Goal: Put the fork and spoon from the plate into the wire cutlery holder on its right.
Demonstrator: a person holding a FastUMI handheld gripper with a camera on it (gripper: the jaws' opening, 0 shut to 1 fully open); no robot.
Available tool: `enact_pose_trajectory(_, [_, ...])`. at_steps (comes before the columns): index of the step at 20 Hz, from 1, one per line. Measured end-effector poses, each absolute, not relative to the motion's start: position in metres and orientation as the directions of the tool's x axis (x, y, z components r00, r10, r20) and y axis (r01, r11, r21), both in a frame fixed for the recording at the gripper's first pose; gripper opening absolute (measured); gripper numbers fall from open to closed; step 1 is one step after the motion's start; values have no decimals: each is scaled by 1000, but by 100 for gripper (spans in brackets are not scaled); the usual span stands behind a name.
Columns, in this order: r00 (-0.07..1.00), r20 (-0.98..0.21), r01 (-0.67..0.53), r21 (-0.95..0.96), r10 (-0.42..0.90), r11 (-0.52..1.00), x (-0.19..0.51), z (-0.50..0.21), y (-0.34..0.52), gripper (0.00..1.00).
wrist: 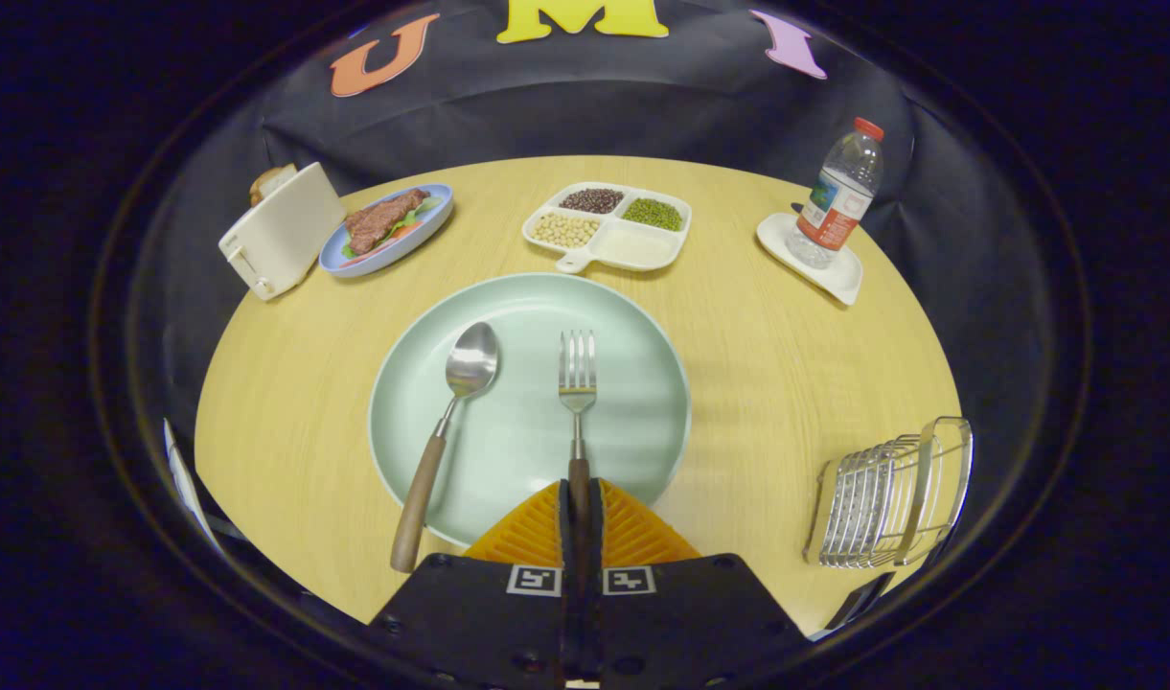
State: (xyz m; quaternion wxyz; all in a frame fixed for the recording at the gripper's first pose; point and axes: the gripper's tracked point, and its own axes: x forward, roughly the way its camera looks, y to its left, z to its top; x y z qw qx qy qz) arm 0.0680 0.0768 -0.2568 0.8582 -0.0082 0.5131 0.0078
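Fork (577, 383): it lies on the plate (642, 316) at 12 o'clock from the gripper (581, 498), whose fingers are closed on its wooden handle. You risk the fork pivoting in so narrow a grip and striking the plate. The spoon (447, 422) lies beside it at 10 o'clock. The wire cutlery holder (891, 494) stands at 3 o'clock, with bare table (786, 383) between.

Black hand-held gripper (580, 498) body, square markers

A staged dining booth: round wooden table (767, 383) set with toaster (280, 233), food plates, black cloth wall (565, 105).
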Motion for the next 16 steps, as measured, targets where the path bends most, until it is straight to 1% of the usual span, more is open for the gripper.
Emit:
enact_pose_trajectory(4, [486,-874,-40,7,26,999,64,-228,68,1])
enact_pose_trajectory(8, [474,-880,-67,13,44,998,45,-187,50,1])
enact_pose_trajectory(11, [464,-886,-102,-52,1,993,27,-148,16,1])
enact_pose_trajectory(16, [416,-904,-86,-143,-95,986,-2,-96,-56,1])
